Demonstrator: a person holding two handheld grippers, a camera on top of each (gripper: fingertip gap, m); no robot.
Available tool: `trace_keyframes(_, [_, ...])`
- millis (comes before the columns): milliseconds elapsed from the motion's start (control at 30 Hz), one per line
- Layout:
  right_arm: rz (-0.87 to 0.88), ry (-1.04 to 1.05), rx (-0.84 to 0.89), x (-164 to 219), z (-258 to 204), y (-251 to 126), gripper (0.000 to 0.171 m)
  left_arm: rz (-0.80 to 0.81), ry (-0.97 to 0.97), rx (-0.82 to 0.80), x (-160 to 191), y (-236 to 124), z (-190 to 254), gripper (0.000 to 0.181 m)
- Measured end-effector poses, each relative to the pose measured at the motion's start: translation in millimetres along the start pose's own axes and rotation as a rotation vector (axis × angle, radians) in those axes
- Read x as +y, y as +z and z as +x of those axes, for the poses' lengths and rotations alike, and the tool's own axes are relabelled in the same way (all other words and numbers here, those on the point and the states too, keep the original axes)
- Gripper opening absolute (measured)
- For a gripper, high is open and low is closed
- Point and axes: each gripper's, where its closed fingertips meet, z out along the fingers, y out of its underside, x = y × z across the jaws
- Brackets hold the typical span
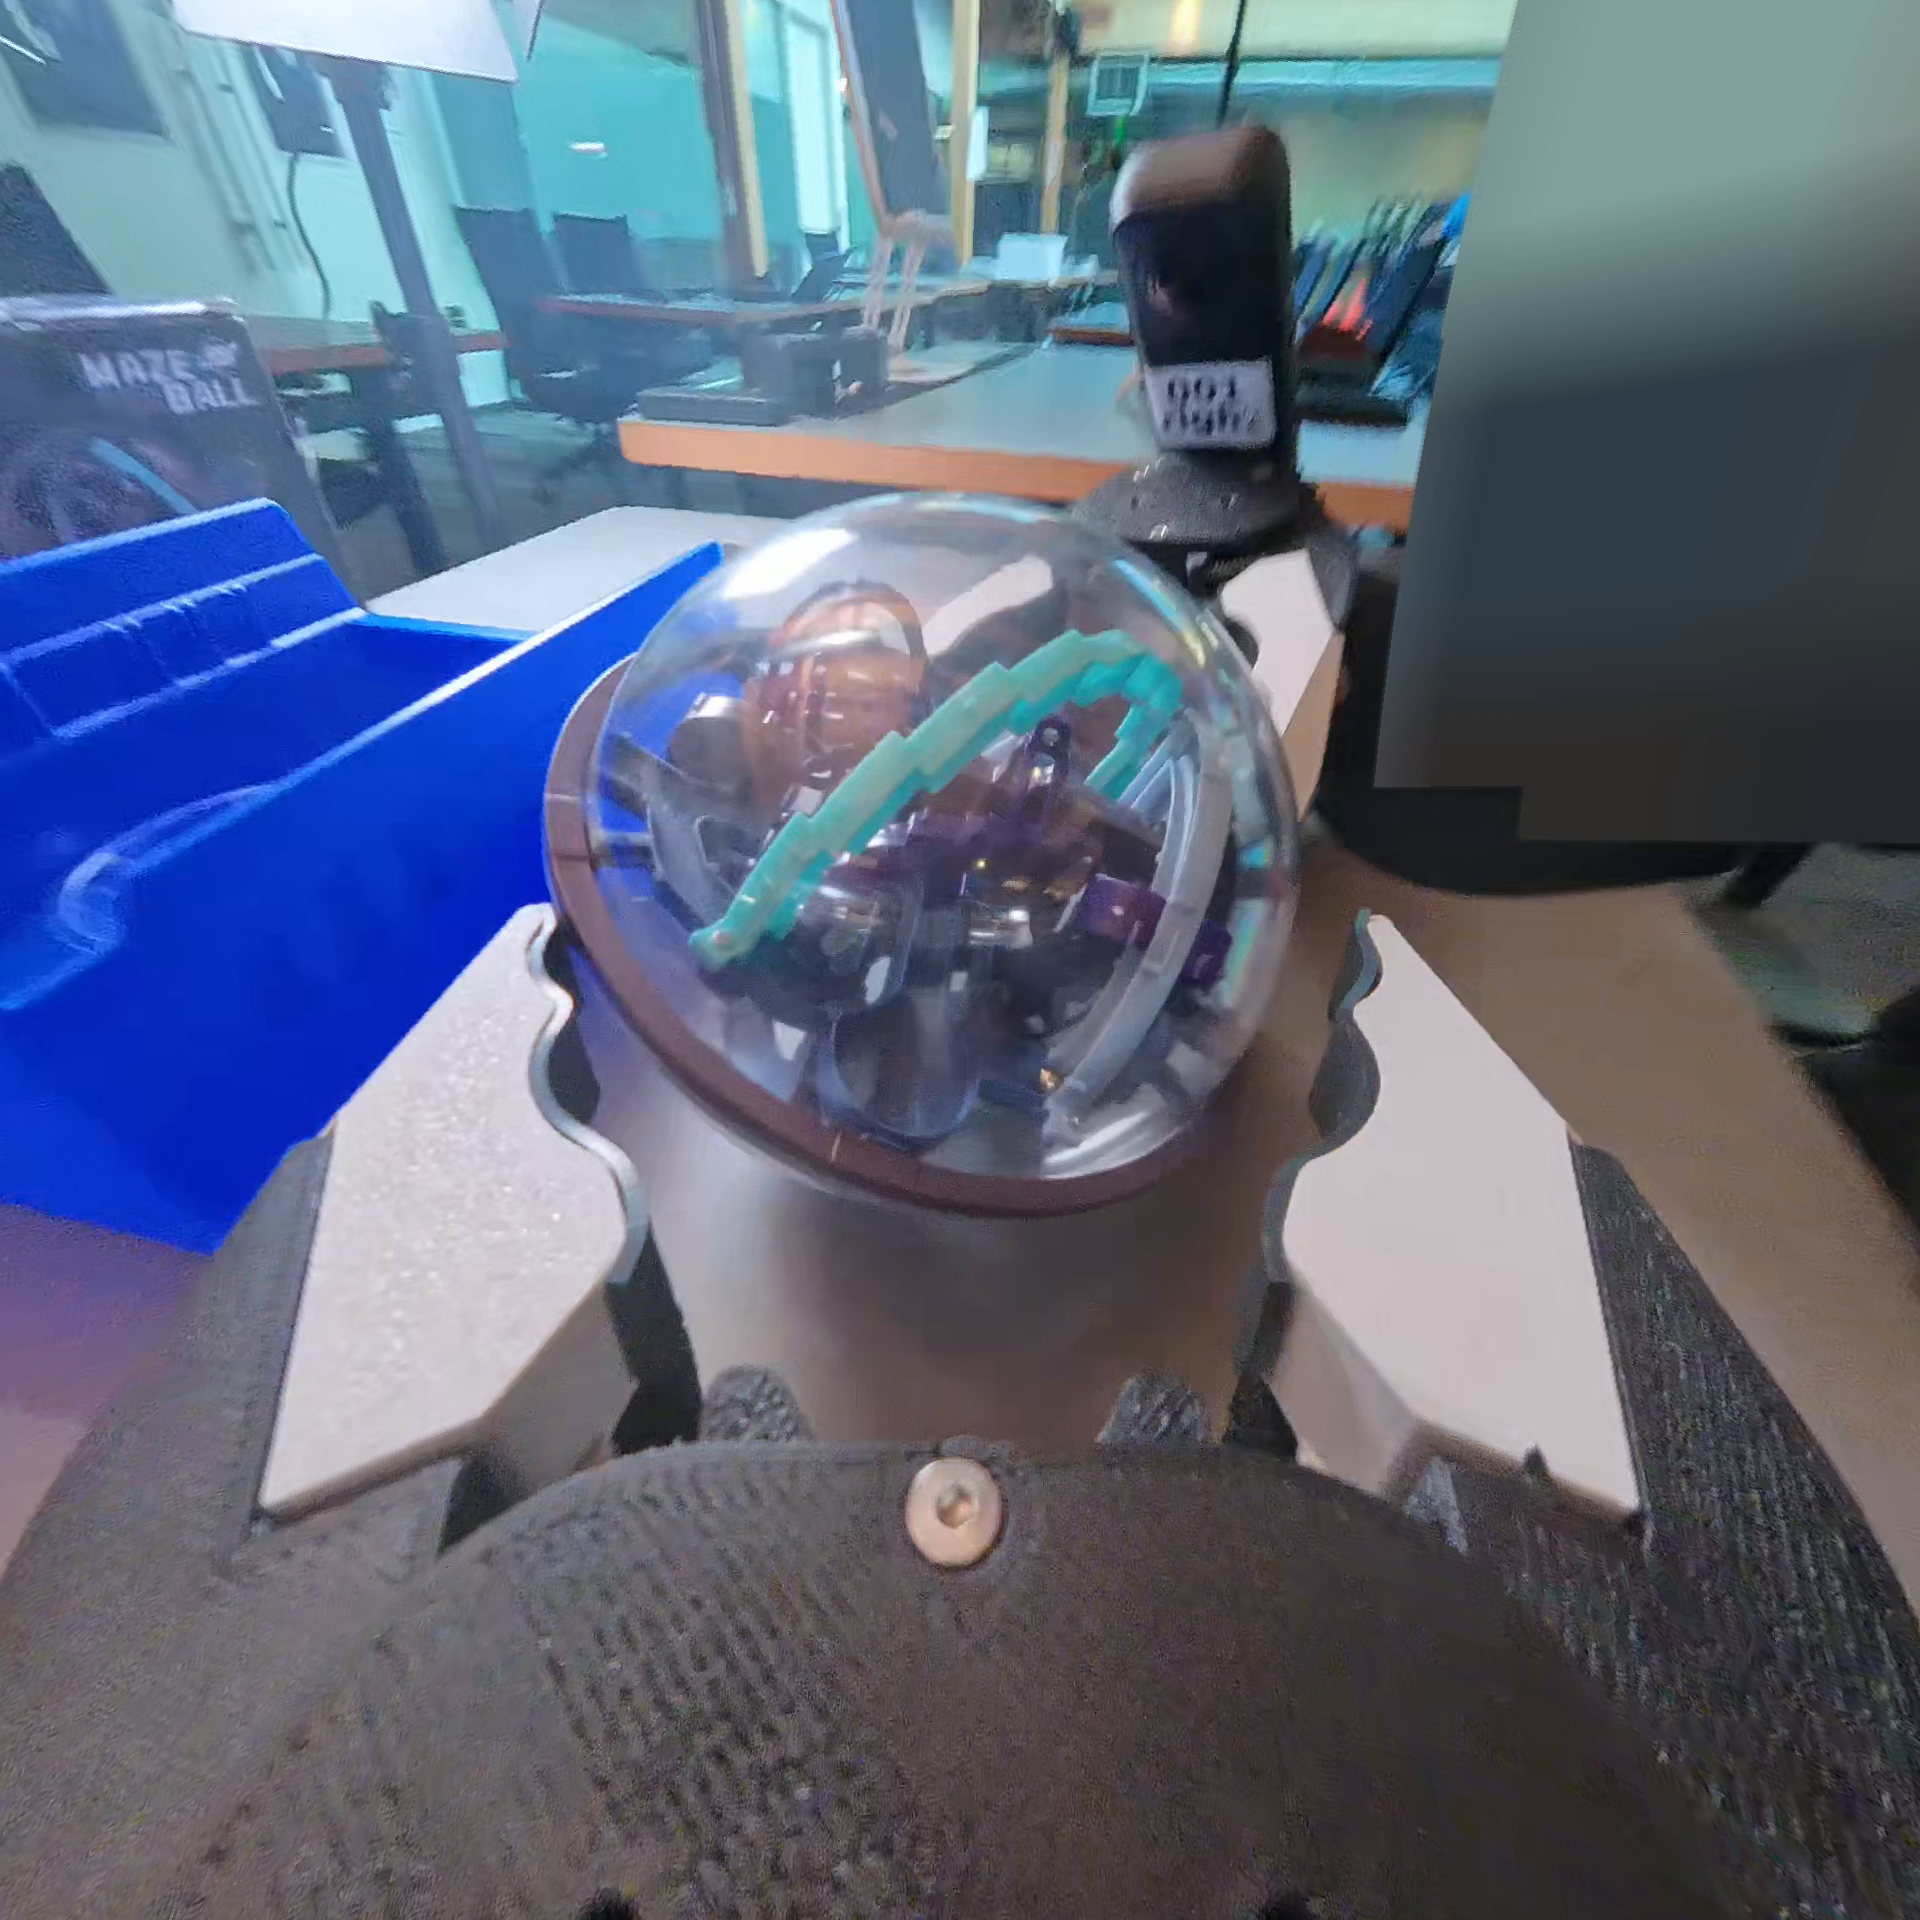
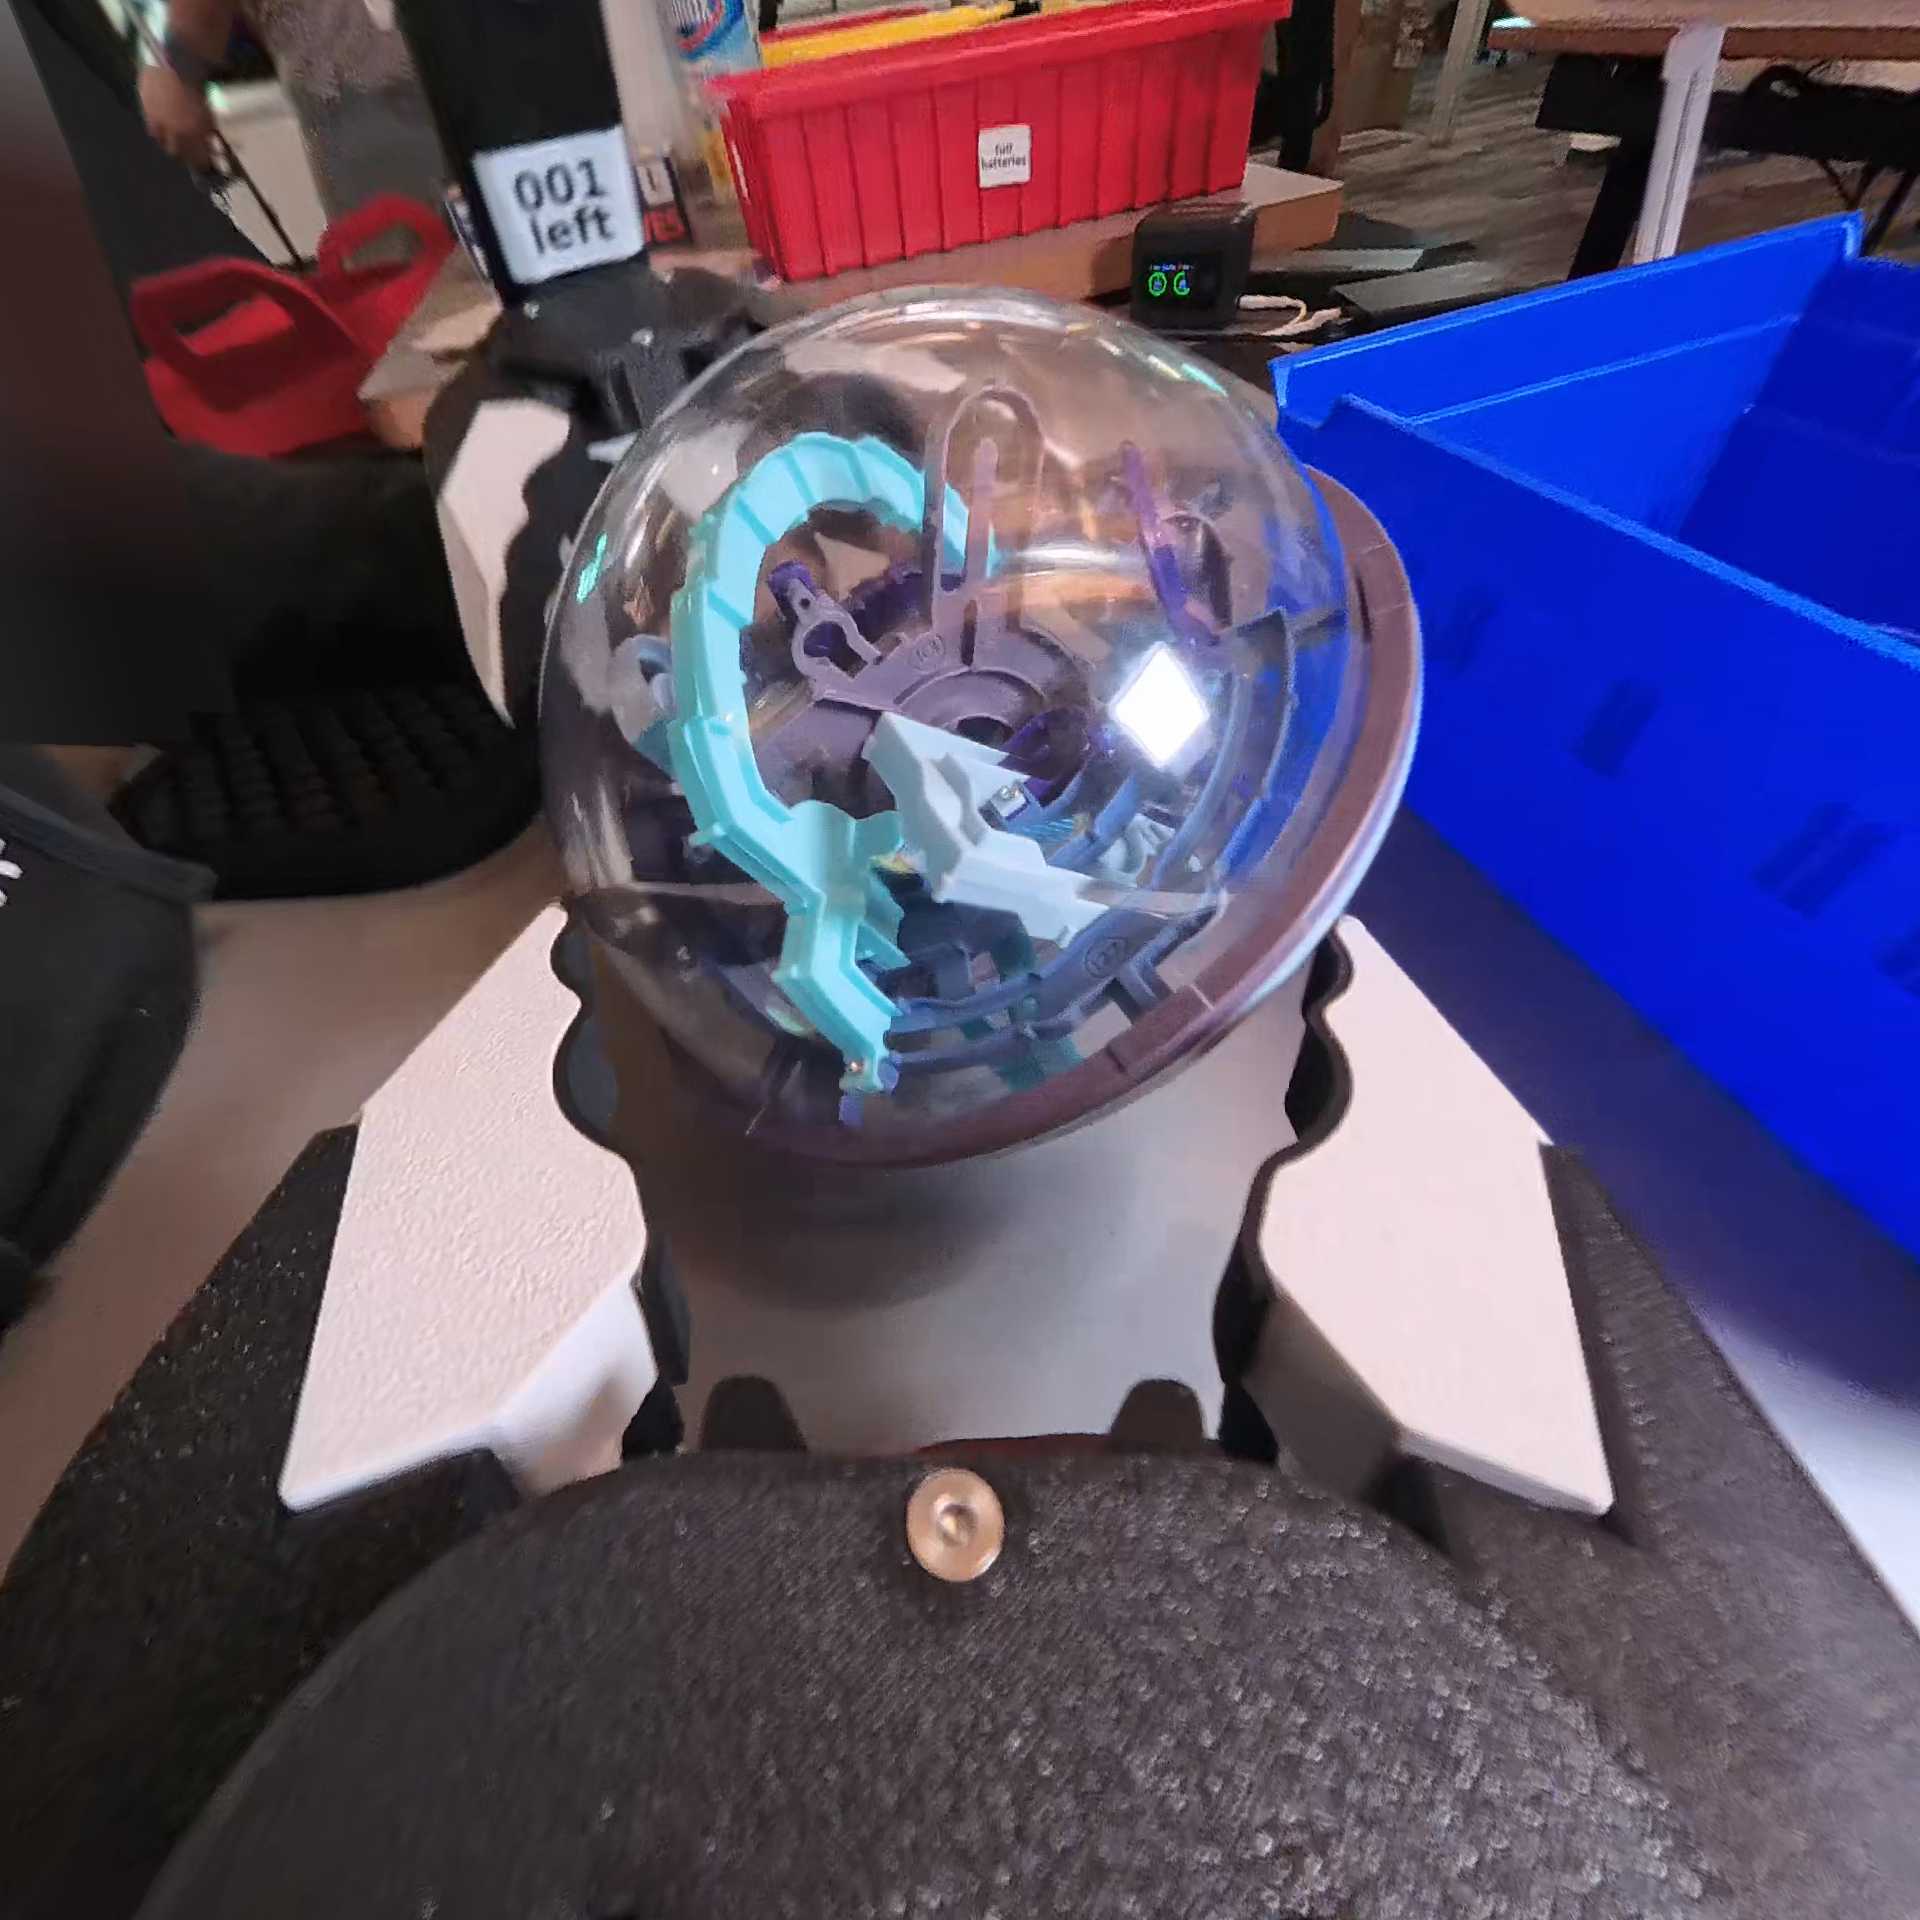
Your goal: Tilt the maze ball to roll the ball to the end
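The clear plastic maze ball point(image 1: 925, 842), with a turquoise stepped track, purple and grey inner pieces and a dark brown band round its middle, is sitting tilted just above the pale tabletop point(image 1: 1558, 997), between the two grippers that are facing each other from opposite sides. The left gripper point(image 1: 951, 1029), black textured plastic with white finger plates, is spreading wide, its fingertips flanking the ball's lower rim; whether they are touching it I cannot tell. The right gripper point(image 2: 951, 1023), of the same build, is likewise standing wide, cradling the ball's other half, contact unclear. A bright blue plastic bin point(image 1: 260, 831) is sitting just beside the ball. A red ribbed crate point(image 2: 997, 135) is standing well beyond.
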Motion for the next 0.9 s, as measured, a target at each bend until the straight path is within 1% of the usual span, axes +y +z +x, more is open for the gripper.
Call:
trace_keyframes(100, [0.013,0.044,-0.013,-2.3,0.9,0.6,0.132,-0.047,0.096,-0.073,9.8,6.7,-5.4,0.14])
trace_keyframes(167, [0.012,0.03,0.004,-2.3,1.2,1.5,0.134,-0.051,0.077,-0.079,11.2,8.2,-6.1,0.14])
trace_keyframes(300, [-0.066,-0.192,0.128,3.7,4.6,4.8,0.146,-0.085,-0.003,-0.079,16.3,11.7,-6.0,0.139])
trace_keyframes(367, [-0.081,-0.296,0.198,-1.4,6.4,2.1,0.149,-0.124,-0.016,-0.087,22.1,15.5,-2.7,0.136])
trace_keyframes(433, [-0.094,-0.366,0.264,-7.9,7.0,-1.9,0.151,-0.133,-0.014,-0.099,21.4,19.8,3.7,0.124])
trace_keyframes(533, [-0.102,-0.399,0.297,-9.2,4.9,-2.7,0.151,-0.093,-0.049,-0.118,9.9,23.7,6.1,0.127])
trace_keyframes(600, [-0.083,-0.345,0.266,-8.7,6.7,-3.3,0.151,-0.092,-0.027,-0.114,9.0,25.4,6.0,0.128])
trace_keyframes(700, [-0.046,-0.206,0.157,-4.3,10.4,-7.4,0.151,-0.056,0.056,-0.04,7.1,21.6,12.4,0.129])
trace_keyframes(800, [-0.008,-0.054,0.007,1.9,10.4,-11.1,0.15,0.033,0.188,0.046,-1.3,10.4,13.9,0.121])
trace_keyframes(833, [0.004,-0.023,-0.031,2.5,10.9,-11.6,0.149,0.048,0.23,0.047,-1.1,8.8,6.5,0.123])
trace_keyframes(900, [0.007,0.019,-0.098,3.5,11.2,-11.6,0.148,0.029,0.209,0.113,3.5,11.8,-4.2,0.135])
